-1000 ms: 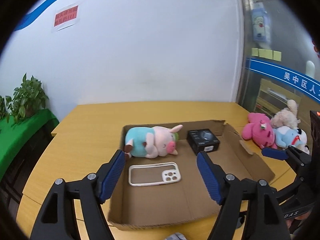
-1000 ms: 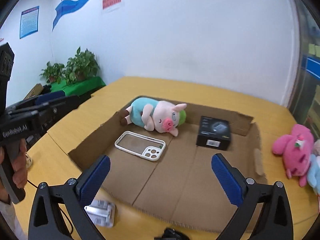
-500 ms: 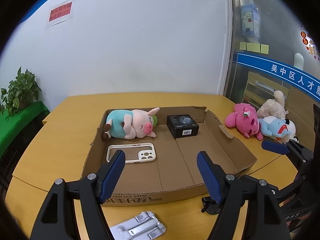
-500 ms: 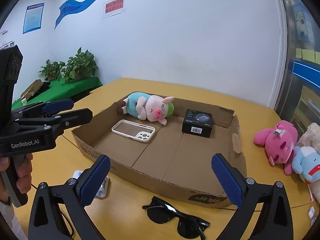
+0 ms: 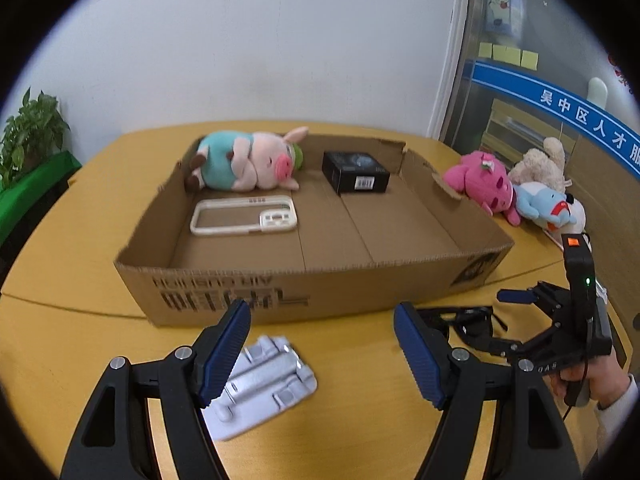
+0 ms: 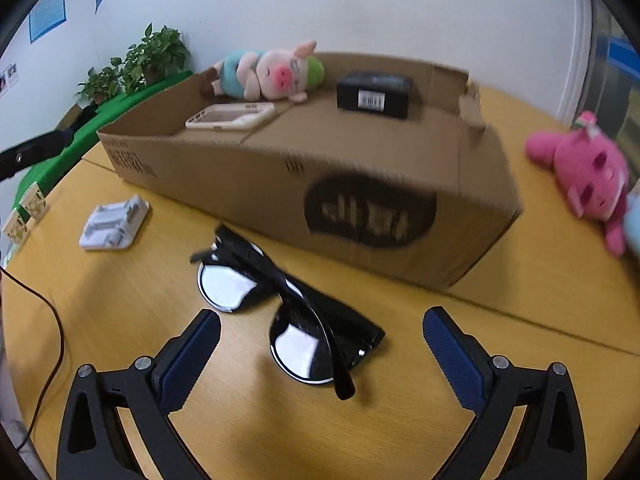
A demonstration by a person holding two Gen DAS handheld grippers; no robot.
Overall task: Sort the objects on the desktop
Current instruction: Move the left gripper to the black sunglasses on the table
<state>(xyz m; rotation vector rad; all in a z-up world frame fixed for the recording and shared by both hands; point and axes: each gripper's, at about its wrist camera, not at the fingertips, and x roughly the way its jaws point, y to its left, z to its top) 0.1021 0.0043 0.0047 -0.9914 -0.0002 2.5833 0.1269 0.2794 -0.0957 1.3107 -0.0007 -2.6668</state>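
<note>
A shallow cardboard box (image 5: 280, 296) (image 6: 256, 176) sits on the yellow table and holds a pig plush (image 5: 248, 166) (image 6: 272, 74), a white phone case (image 5: 244, 218) (image 6: 230, 116) and a small black box (image 5: 355, 172) (image 6: 374, 94). A white folding stand (image 5: 260, 388) (image 6: 114, 222) lies on the table in front of the box, just ahead of my open left gripper (image 5: 322, 352). Black sunglasses (image 6: 288, 312) (image 5: 468, 320) lie folded directly between the fingers of my open right gripper (image 6: 322, 356), which hovers low over them.
A pink plush (image 5: 482, 184) (image 6: 584, 172), a blue-white plush (image 5: 548, 208) and a beige plush (image 5: 540, 164) lie to the right of the box. Potted plants (image 6: 136, 64) stand on a green surface at the left. A cable (image 6: 48, 320) runs along the table's left side.
Both grippers have pulled back from over the box and dropped towards the table in front of it. The left now faces the white stand, the right the sunglasses. Both stay open.
</note>
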